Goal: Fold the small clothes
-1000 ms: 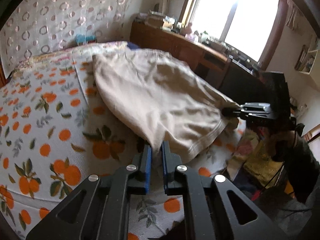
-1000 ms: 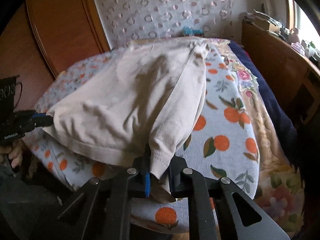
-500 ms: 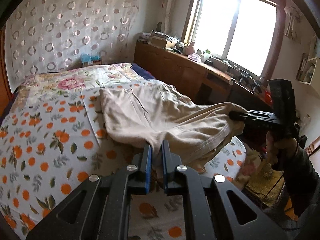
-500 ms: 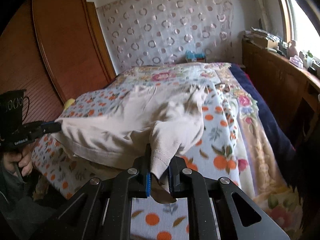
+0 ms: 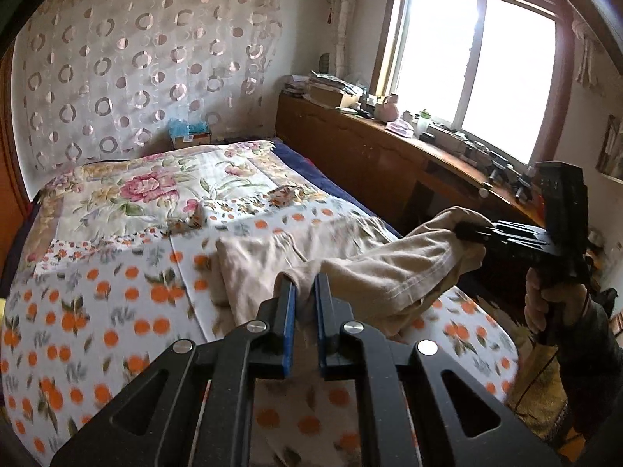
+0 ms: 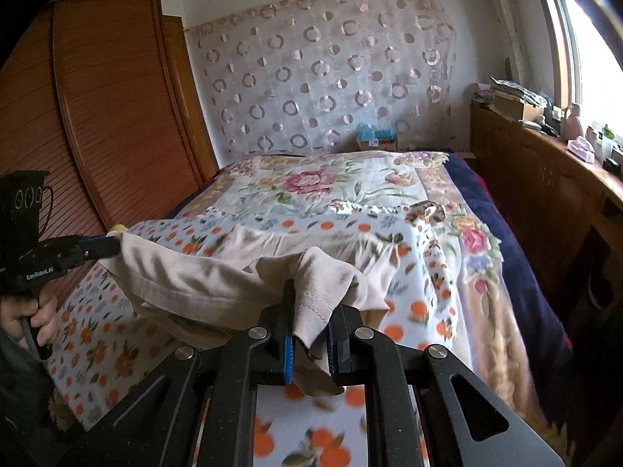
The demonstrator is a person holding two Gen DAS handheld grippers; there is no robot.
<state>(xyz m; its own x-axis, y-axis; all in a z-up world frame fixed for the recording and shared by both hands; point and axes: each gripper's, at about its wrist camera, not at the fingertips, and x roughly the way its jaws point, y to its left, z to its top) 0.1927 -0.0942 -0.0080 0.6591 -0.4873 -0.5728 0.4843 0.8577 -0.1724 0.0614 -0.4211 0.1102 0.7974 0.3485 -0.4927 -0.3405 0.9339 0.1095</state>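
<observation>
Spanning both grippers, a beige garment (image 5: 393, 272) is held by its hemmed edge above the near part of the bed, its far portion lying crumpled on the orange-print sheet (image 5: 109, 311). The left gripper (image 5: 303, 292) is clamped on one corner of the hem, blue pads (image 5: 289, 323) nearly together with cloth pinched at the tips. The right gripper (image 6: 309, 327) is clenched on the other corner, a fold of hem (image 6: 311, 311) hanging down between its pads. In the left wrist view the right gripper is seen at the right edge, cloth bunched around its tips, the person's right hand (image 5: 545, 307) wrapped on the handle. In the right wrist view the left gripper is seen at the left edge with cloth at its tips, left hand (image 6: 31, 315) on the handle. The fabric is stretched between the two grips and sags in the middle. Beyond the sheet a floral quilt (image 6: 311, 186) is laid over the far half of the bed. A circle-pattern curtain (image 6: 323, 74) is hung behind the bed, a blue tissue box (image 6: 377, 139) below it. A louvred wooden wardrobe (image 6: 117, 109) is seen on the left, a cluttered wooden cabinet (image 5: 370, 155) under the window (image 5: 475, 66) on the right.
</observation>
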